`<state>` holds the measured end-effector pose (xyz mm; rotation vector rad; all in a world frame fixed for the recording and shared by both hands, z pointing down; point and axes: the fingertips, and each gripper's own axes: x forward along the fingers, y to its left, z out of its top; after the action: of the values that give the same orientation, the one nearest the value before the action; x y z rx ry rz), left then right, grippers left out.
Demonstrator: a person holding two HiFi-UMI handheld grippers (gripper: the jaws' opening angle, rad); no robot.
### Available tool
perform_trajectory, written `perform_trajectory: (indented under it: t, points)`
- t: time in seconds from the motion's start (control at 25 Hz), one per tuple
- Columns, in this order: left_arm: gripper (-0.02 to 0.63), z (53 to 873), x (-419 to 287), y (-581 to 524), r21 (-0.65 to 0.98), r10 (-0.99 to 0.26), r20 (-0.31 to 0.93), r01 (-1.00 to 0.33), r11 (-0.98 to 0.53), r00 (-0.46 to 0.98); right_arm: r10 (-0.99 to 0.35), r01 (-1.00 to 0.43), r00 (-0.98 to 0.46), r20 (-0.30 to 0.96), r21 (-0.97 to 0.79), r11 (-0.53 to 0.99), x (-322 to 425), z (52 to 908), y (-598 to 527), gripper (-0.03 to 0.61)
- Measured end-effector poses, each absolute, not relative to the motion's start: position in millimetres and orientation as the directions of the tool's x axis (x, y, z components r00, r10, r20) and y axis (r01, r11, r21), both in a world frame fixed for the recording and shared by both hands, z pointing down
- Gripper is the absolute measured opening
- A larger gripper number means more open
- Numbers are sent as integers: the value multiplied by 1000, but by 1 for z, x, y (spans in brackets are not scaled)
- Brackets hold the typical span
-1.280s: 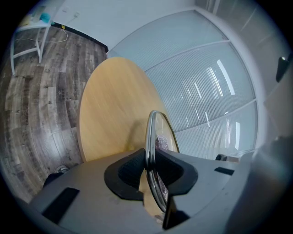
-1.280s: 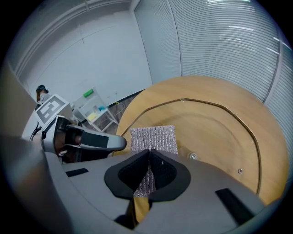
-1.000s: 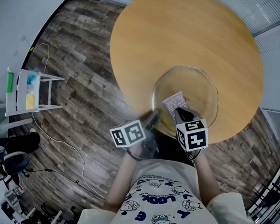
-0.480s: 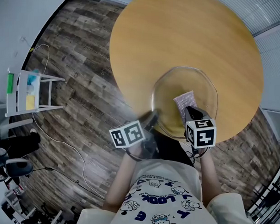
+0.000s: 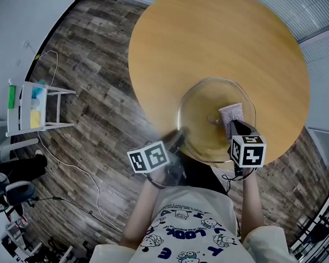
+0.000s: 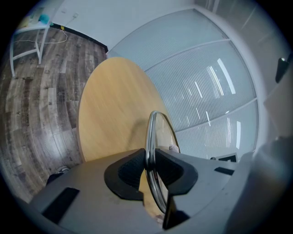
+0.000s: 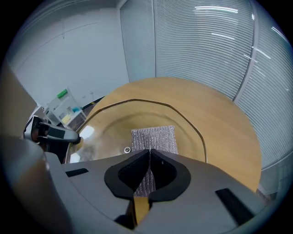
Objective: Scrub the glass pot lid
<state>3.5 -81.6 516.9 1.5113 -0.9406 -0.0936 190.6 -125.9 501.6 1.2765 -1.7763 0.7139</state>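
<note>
Head view, straight down: mid-scrub, by the look of it. Pinching the rim of the glass pot lid (image 5: 198,108) in the left gripper (image 5: 178,138), at the near edge of the round table (image 5: 204,35) and seemingly overhanging that edge a little. Checking the left gripper view: lid seen edge-on, pads clenched on its metal band from both sides.

Over to the right gripper (image 5: 233,128): grasping a silvery scrub pad (image 5: 231,112), apparently laid against the glass, above the table's near edge and toward its right side. Backed up in the right gripper view, with jaws tight on the pad's lower end and the rest fanned out beside the lid's centre fixing (image 7: 127,149).

Next, most likely: sweeping the pad across the rest of the glass, pressing firmly while keeping the rim steady. Worth skirting the centre fixing rather than snagging on it. Worth watching that overhang too, since hard pressure off the table's edge could twist the lid in the clamp.

Elsewhere: a white shelf cart (image 5: 37,106) on the wood floor, well apart from the table on its left, and a cable (image 5: 74,169) trailing nearby. Window blinds (image 7: 206,45) beyond the table's far side. Nothing between pad and glass.
</note>
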Motion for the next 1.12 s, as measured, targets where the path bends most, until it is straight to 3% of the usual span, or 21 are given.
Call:
perform_trajectory:
  t: [1.12]
  points:
    - [77,515,4,-82,858,-595,469,-495,133,652,-514,-956,-117,850,44,290,220,495,-149,31]
